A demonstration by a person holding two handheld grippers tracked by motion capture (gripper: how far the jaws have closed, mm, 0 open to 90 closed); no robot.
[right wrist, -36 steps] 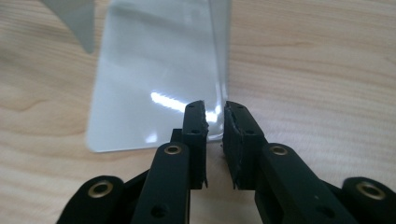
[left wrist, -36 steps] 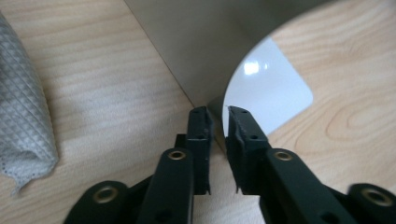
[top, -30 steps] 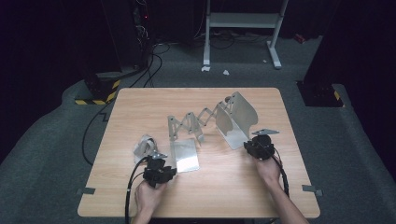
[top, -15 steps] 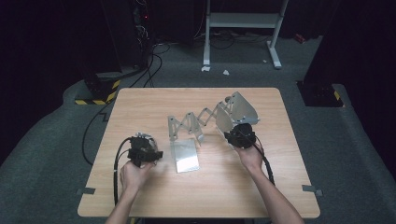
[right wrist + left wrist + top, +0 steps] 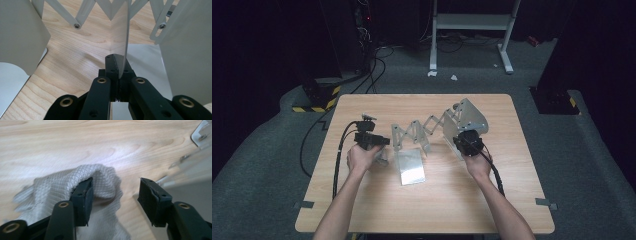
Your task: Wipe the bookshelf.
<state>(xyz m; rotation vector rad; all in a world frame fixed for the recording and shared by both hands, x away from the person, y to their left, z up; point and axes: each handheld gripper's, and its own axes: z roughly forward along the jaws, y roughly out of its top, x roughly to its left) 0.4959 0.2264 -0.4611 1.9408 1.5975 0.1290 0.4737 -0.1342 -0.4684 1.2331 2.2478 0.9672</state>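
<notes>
The expanding metal rack [image 5: 432, 131] stands across the middle of the wooden table [image 5: 362, 210], its right end plate [image 5: 120, 37] seen edge-on and clamped between the pressed-together jaws of the right gripper [image 5: 468, 142]; the jaws have just been closing on it. A flat metal sheet [image 5: 410, 167] lies just in front of the rack. At the rack's left end, the left gripper [image 5: 115, 192] stands spread, having just been opening, over a grey mesh cloth [image 5: 65, 185] draped on one jaw; the cloth's near edge is cut off and blurred.
</notes>
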